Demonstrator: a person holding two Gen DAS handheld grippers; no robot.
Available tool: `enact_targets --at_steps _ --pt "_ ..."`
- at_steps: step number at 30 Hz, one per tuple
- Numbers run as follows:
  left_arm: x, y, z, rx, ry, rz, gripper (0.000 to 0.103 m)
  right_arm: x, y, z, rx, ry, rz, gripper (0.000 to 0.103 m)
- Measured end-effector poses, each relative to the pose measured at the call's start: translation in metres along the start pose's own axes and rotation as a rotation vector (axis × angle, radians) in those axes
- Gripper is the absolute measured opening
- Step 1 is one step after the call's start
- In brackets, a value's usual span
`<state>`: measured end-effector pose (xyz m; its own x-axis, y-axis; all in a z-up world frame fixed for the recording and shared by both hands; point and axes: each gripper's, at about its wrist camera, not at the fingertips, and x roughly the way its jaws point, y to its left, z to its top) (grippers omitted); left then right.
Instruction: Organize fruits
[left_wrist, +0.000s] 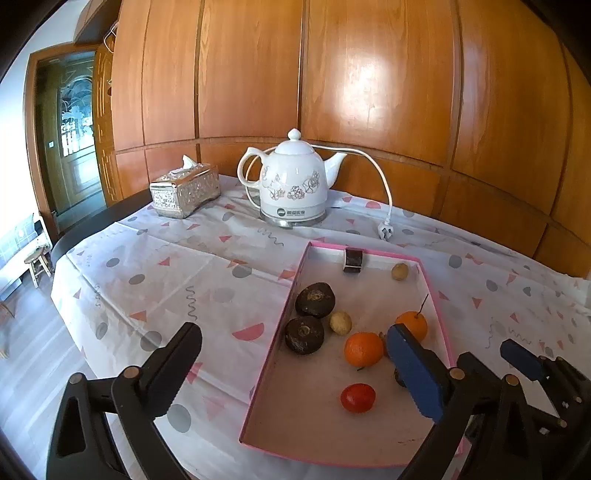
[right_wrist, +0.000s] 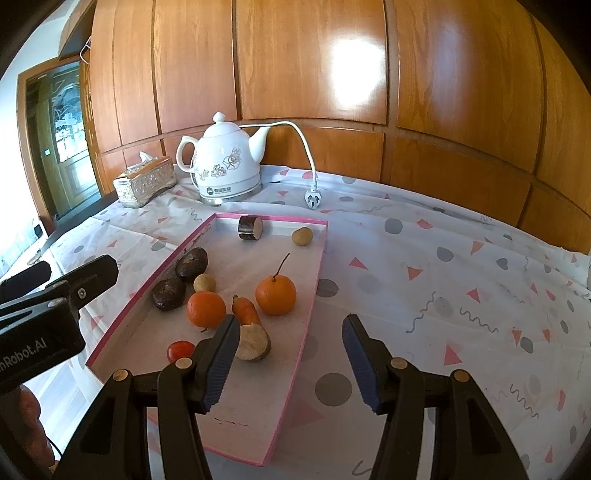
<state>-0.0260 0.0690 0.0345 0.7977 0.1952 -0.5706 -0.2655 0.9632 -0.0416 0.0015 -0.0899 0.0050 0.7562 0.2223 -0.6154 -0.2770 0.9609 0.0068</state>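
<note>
Fruits in pink-rimmed tray, left tool marked "nRobot.AI" wide, right tool wide, both empty

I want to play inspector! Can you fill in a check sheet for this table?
Surface: table under a spotted cloth.
Job's things: pink-rimmed tray holding two oranges, a red tomato, two dark round fruits, two small tan ones, a cut carrot-like root.
Clutter: white kettle, silver tissue box.
Grippers: left hand-held gripper open; right hand-held gripper open; both empty.
Cables: kettle cord with plug lying unplugged.
Surroundings: wooden wall panels, door.
</note>
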Motion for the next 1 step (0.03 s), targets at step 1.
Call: enact_targets --at_steps 1 --pt "0.0013 -0.0005 0.0001 -0.002 0.01 -0.014 0.101 0.0001 -0.0014 0.0 0.003 0.001 -0.001 0.059"
